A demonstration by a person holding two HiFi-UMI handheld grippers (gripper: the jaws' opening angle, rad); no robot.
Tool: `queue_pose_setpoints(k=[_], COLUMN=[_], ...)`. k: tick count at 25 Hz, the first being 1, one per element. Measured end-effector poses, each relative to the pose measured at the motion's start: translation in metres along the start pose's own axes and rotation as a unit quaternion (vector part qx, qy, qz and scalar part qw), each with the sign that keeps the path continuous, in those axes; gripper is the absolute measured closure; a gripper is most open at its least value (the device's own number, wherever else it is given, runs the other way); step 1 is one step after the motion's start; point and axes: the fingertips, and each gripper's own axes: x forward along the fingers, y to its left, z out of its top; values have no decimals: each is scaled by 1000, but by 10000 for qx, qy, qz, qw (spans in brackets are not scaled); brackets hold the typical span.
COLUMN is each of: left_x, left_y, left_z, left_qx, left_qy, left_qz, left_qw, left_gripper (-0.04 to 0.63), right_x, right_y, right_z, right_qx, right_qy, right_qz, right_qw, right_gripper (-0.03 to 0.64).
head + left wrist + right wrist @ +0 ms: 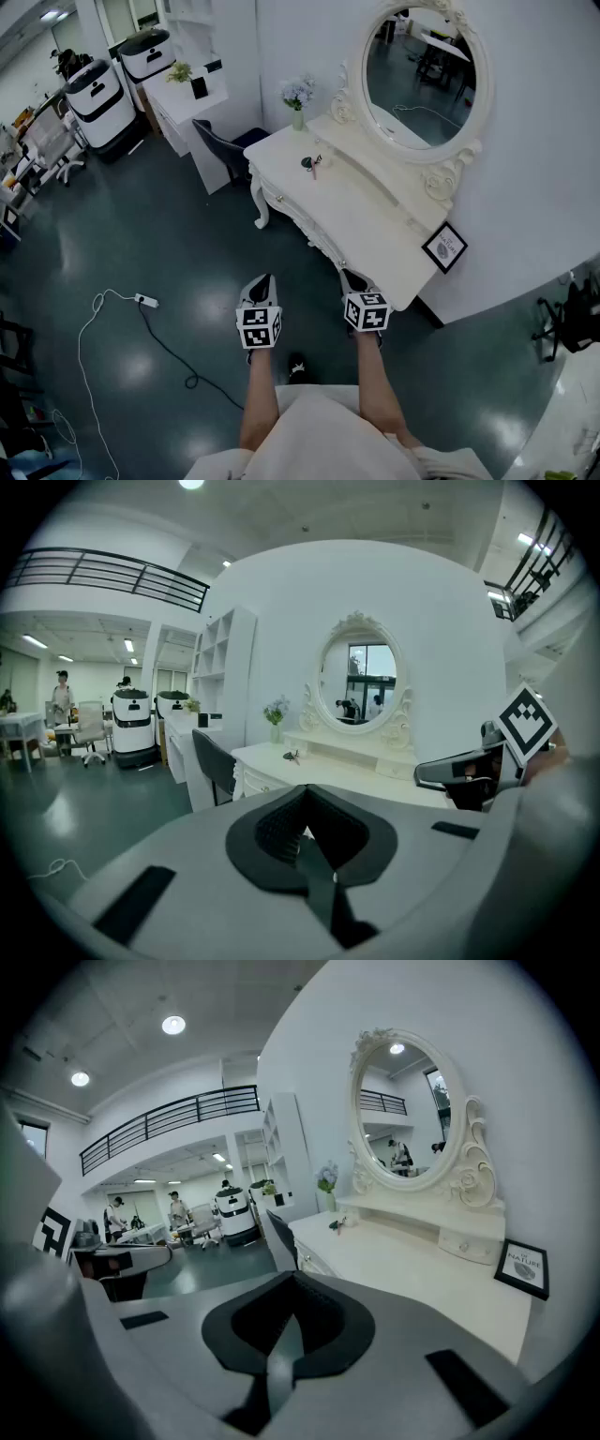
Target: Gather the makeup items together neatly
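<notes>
White vanity table (pixel 375 220) w/ the big oval mirror (pixel 427 66) fills the corner, and the person's standing at its near end. Both grippers are held out front, touching nothing. Left gripper (pixel 262 281) has its jaws pressed together, empty; right gripper (pixel 356 279) same. Makeup items (pixel 311 164) are a tiny dark cluster at the far end, near the flower vase (pixel 298 101) (too small to ID). Prob light, hard, slick bits, so I'd pinch each mid-body.

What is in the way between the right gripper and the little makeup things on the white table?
Nothing visible. The makeup items lie at the far end of the dressing table, near the flower vase. The tabletop between them and the right gripper is bare; the picture frame stands off to one side.
</notes>
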Motion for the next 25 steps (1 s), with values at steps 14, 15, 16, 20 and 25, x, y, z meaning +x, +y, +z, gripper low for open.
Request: queue_pose_setpoints(k=[14,15,16,20,25], left_x=[16,19,21,35,57], left_y=[26,29,31,37,42], left_z=[9,11,14,13,9], left_qx=[275,248,231,238,20], left_qy=[-264,-292,-315,-284,-141], left_qz=[173,166,159,234,192], left_qw=[9991,9991,9991,9990,9997], left_gripper=[581,581,581,581,581], right_x=[37,39,41,52,67], right_y=[16,16,16,3,-11], right_z=[8,11,16,22,22], right_qx=[45,51,85,169,516], right_qy=[-32,-65,-103,-130,-190], right_qz=[212,240,282,302,349], right_qw=[9998,9997,9995,9993,9979], right_gripper=[578,578,578,578,578])
